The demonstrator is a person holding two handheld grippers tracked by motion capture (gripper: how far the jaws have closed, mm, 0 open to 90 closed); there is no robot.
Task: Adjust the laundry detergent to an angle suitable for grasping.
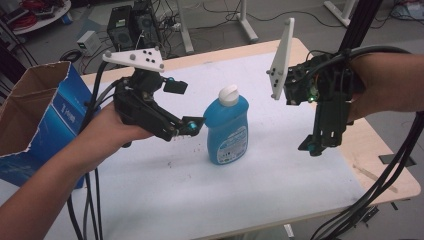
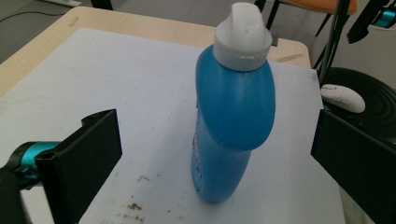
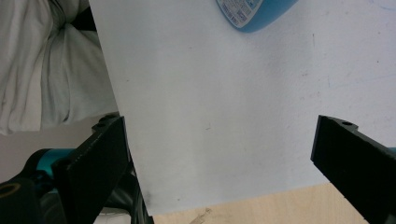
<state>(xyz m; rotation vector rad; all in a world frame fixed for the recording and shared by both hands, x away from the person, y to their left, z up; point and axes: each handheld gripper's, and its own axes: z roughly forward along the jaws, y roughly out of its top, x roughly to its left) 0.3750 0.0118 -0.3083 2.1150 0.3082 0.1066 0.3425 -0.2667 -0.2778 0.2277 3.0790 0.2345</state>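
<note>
Blue bottle approached by the left gripper, jaws spread wide

The blue bottle (image 1: 228, 128) is seen upright at the centre of the high view, standing on the white mat (image 1: 280, 170); its long axis runs vertically, and its white cap (image 1: 229, 95) points up and slightly toward the upper right. The left gripper (image 1: 187, 107) is held just left of it, jaws wide with nothing between them; for a sound grasp, the body should be centred between the jaws below the shoulder before closing, so tipping is avoided. The right gripper (image 1: 320, 142) is held well apart at right, pointed down, jaws likewise wide and empty.
</note>
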